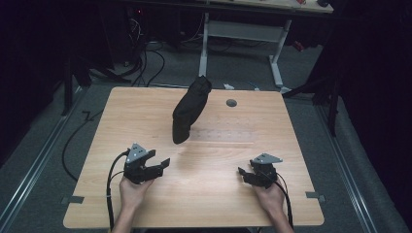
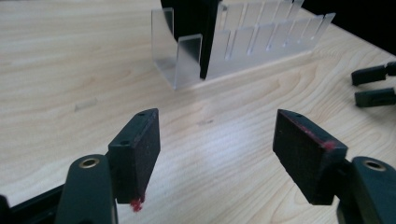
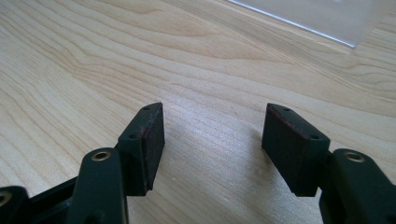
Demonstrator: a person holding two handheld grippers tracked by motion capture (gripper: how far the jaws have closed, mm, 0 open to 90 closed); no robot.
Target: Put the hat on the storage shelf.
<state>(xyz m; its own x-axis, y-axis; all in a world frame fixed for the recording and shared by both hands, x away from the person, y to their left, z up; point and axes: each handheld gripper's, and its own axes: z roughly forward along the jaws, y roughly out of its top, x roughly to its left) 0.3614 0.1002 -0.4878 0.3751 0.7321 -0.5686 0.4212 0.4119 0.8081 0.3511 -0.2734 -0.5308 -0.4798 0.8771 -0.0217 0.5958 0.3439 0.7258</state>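
We hold the left claw (image 1: 163, 163) released, jaws spread with nothing between them, low over the worktop (image 1: 218, 204) at about 7 o'clock of its surface. In the left gripper view its opening faces the rack, which we judge to be an approach alignment. The right claw (image 1: 241, 171) is likewise released and holds nothing, parked at about 5 o'clock, well apart from the work; we judge it to be on standby.

Outward, at 12 o'clock from the left claw, stands a clear slotted rack (image 2: 261, 42). A black cloth pouch (image 1: 190, 109) stands in one of its end slots; the slot walls keep it upright.

In the high view the pouch's long axis runs from 7 o'clock, the lower end, to 1 o'clock, the top end, leaning toward the worktop's far edge. It sits slightly beyond centre, near the round cable hole (image 1: 231, 103).
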